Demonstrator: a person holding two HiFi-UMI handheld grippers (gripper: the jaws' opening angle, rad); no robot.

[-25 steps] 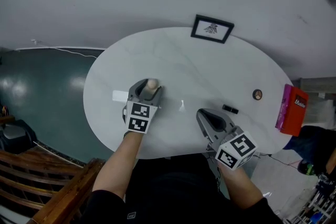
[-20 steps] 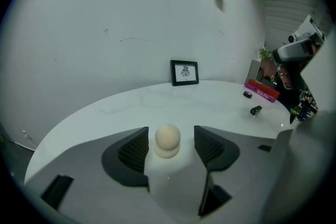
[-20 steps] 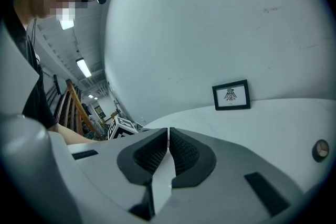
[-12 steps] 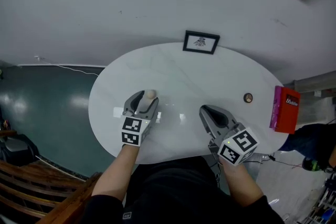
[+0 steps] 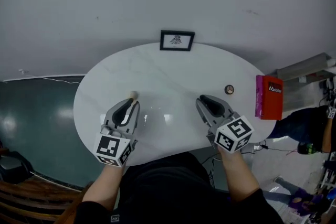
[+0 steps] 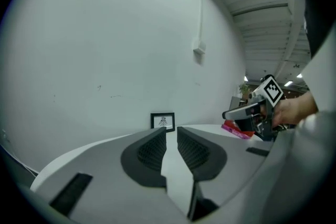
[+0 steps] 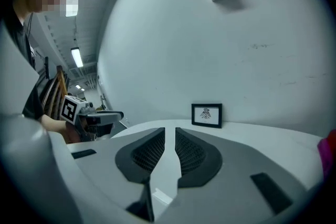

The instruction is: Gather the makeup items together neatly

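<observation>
I held the left gripper [image 5: 131, 104] over the white oval table [image 5: 173, 68], jaws just closing to an empty slit, a beige-tipped makeup stick [image 5: 133, 95] at its tip; the right gripper [image 5: 205, 101] was clenched, empty; a round brown compact [image 5: 229, 89] lay near the right edge by a red box [image 5: 268, 97], open marble ahead
</observation>
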